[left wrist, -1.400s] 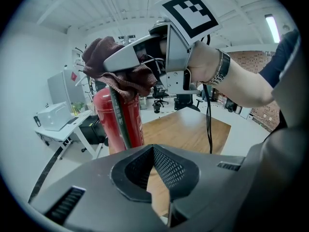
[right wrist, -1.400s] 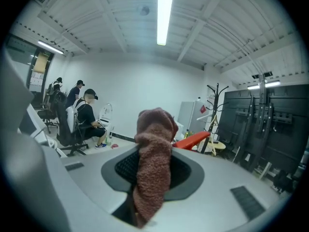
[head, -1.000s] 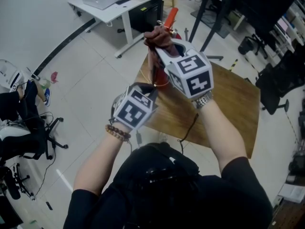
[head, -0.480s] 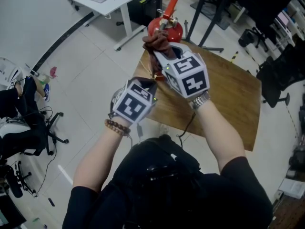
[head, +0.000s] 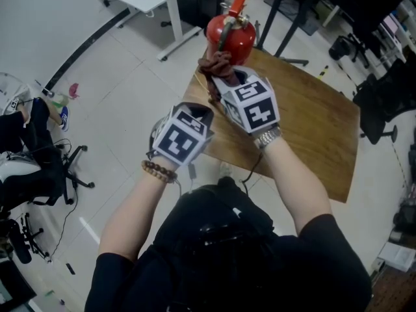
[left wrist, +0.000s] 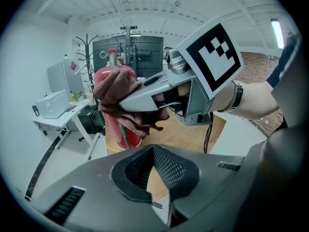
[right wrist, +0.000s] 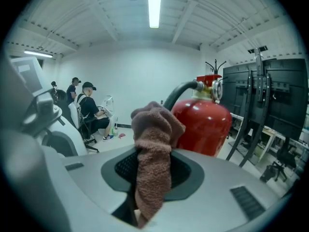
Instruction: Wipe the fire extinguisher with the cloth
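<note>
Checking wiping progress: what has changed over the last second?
The right tongs, shut on the brown terry cloth, moved down along the red fire extinguisher, uncovering its domed top. Unchanged: the grip on the cloth, the left tongs shut and empty, the extinguisher upright on the wooden table.

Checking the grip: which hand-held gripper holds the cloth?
The right hand-held gripper, jaws clamped on the brown cloth by the fire extinguisher; the left hand-held gripper is shut and empty.

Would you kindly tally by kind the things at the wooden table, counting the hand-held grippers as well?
Fire extinguisher: 1
Cloth: 1
Hand-held gripper: 2 (left hand-held gripper, right hand-held gripper)
Total: 4
</note>
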Tool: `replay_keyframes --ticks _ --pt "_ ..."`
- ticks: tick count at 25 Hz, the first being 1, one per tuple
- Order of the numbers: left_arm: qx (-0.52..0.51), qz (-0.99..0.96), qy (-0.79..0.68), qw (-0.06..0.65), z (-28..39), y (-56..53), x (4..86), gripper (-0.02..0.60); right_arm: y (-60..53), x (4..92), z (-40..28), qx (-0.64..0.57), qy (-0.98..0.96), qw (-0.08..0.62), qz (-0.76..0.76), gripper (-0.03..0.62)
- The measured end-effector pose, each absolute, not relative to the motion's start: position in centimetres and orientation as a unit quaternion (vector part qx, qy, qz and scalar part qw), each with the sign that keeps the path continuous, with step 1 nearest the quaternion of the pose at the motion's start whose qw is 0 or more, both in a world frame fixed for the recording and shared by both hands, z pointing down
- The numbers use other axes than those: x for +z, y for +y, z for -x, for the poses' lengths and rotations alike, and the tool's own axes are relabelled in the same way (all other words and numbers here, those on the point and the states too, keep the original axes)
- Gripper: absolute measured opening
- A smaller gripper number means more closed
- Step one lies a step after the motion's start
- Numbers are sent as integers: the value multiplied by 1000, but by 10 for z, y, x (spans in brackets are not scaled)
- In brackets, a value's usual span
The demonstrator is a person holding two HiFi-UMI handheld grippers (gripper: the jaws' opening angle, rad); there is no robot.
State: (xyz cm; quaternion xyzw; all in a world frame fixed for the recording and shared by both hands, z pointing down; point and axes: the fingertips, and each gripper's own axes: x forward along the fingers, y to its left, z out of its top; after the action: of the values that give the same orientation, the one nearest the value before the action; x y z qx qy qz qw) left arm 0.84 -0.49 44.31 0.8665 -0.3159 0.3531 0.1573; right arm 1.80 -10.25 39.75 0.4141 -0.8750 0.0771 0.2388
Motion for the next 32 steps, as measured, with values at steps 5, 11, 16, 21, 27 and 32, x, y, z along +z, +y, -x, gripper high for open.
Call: replay_keyframes --ticks 5,11,16,21,27,32 --pt "358 -863 -315 168 3 -6 450 0 -106 425 -9 95 -872 250 -411 126" --pt "367 -857 -316 177 8 -6 461 0 -109 467 -14 124 -863 266 -412 124" --pt "371 -854 -316 184 9 -11 466 0 -117 504 -23 164 -852 264 -421 124" --pt "374 -850 -321 188 12 -18 470 0 -121 530 -23 182 -846 269 -424 124" --pt "375 -847 -320 198 15 -22 477 0 -125 558 -18 189 -837 285 -428 124" --pt "376 -845 -319 205 21 -25 483 0 -127 584 -12 219 -825 287 -434 124"
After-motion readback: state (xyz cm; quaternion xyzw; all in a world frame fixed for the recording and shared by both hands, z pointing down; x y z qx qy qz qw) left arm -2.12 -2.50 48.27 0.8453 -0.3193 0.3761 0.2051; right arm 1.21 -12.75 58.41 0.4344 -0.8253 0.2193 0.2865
